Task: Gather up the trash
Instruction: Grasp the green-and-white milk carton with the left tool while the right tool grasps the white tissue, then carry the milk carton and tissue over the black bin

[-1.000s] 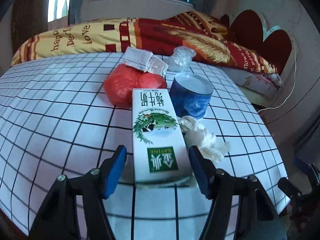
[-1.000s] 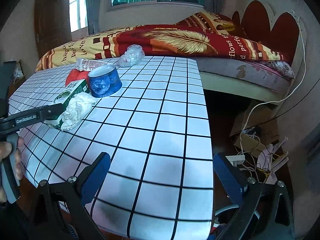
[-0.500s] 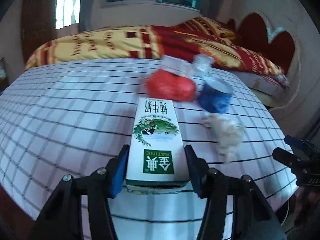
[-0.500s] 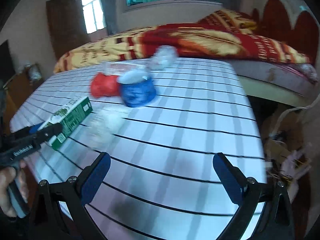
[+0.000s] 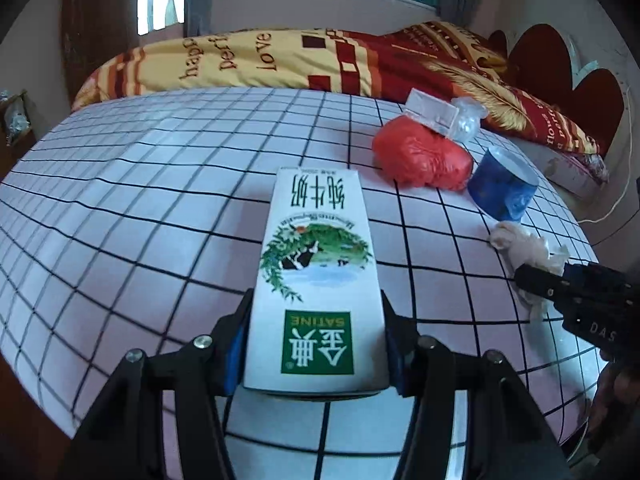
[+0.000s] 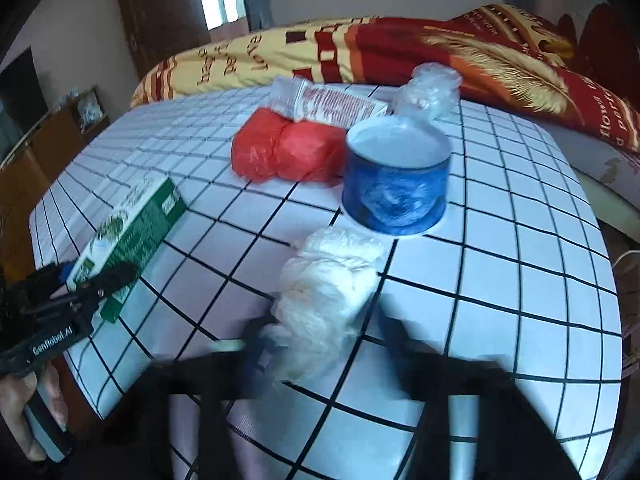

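Observation:
A white and green milk carton (image 5: 316,248) lies lengthwise on the white grid-cloth table (image 5: 140,200). My left gripper (image 5: 314,344) is shut on its near end, and both blue pads press its sides. A crumpled white tissue wad (image 6: 324,288) lies near the table's front right. The jaws of my right gripper (image 6: 324,340) are closing on it, and its motion-blurred fingers (image 6: 260,344) lie against the wad's sides. In the left wrist view the right gripper (image 5: 528,280) reaches over the wad (image 5: 520,240) from the right.
A red plastic bag (image 6: 288,152), a blue tub (image 6: 396,180), a clear printed packet (image 6: 328,104) and crumpled clear plastic (image 6: 428,92) cluster at the table's far side. Behind the table is a bed with a red and yellow quilt (image 5: 280,60). A wooden cabinet (image 6: 48,136) stands at the left.
My left gripper closed on the carton and carried it left, away from the tub and wad. The right gripper swung left over the wad and its wide-open jaws came together around it.

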`<state>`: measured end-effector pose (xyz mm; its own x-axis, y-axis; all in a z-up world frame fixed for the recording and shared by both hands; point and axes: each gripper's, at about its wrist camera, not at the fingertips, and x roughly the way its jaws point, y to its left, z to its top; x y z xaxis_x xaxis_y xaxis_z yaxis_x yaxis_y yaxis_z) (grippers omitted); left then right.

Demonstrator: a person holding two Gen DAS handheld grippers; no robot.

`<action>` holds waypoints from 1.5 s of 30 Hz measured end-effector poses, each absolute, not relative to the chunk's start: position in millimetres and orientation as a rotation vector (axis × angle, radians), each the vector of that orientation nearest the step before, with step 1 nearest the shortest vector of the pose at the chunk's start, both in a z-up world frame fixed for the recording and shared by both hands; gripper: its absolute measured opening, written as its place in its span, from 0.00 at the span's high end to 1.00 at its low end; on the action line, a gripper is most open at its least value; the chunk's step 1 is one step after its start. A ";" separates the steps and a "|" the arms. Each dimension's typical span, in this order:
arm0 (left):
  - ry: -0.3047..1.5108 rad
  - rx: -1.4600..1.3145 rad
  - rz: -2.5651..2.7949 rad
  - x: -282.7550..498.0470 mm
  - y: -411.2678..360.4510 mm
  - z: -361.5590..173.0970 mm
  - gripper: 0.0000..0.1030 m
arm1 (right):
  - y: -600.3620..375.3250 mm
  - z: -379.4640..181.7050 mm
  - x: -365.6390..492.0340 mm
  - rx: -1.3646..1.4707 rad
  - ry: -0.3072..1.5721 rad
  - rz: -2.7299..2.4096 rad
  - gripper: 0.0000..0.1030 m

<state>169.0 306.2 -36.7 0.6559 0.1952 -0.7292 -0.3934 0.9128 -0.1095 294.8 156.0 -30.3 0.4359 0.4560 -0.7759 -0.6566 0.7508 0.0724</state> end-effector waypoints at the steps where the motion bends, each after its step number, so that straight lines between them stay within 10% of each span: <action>1: 0.783 -0.277 0.317 168.4 305.0 -35.5 0.47 | 153.6 -28.3 293.3 -0.248 0.867 0.713 0.64; 45: 0.704 -0.035 -0.174 158.0 18.8 19.2 0.47 | -202.3 26.6 205.7 -0.098 0.740 0.301 0.65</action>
<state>158.0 18.8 19.2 0.7486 -0.1714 -0.6405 0.1476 0.9848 -0.0911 205.7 -202.3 26.6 0.6978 0.2349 -0.6767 -0.3034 0.9527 0.0179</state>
